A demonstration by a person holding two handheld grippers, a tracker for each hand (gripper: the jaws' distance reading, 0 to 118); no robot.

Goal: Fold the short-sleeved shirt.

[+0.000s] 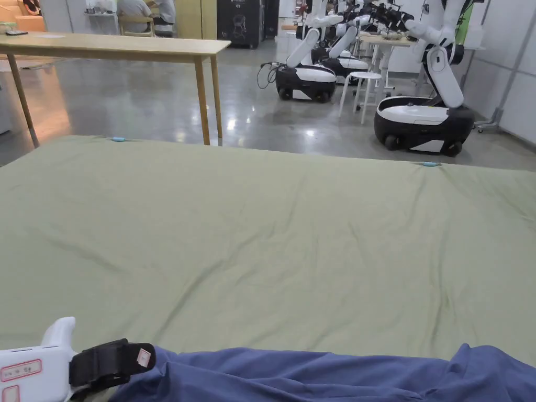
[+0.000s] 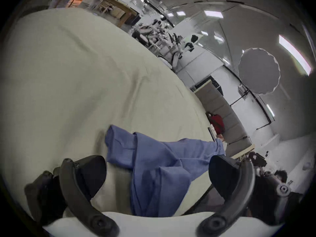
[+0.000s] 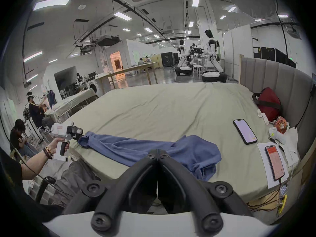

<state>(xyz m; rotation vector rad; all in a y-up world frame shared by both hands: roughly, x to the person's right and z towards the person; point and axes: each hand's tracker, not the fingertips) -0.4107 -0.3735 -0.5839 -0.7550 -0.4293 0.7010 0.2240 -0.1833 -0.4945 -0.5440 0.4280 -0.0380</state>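
Lying bunched along near edge of olive-green bedsheet point(image 3: 171, 107): blue short-sleeved cotton shirt point(image 3: 140, 148). Left gripper point(image 2: 157, 174) jaws wide apart, shirt between, unclamped. Right gripper point(image 3: 158, 152) jaws together, nothing visibly pinched. Risk: grabbing doubled layers, folding crooked; tugging could drag shirt off edge.

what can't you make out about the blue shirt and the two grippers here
- Head view: the blue shirt is cut off by the bottom edge.
- Right gripper view: the right gripper looks shut, but its own jaws hide whether cloth is pinched.
- Left gripper view: the left gripper is open; the shirt's near part runs behind the housing.
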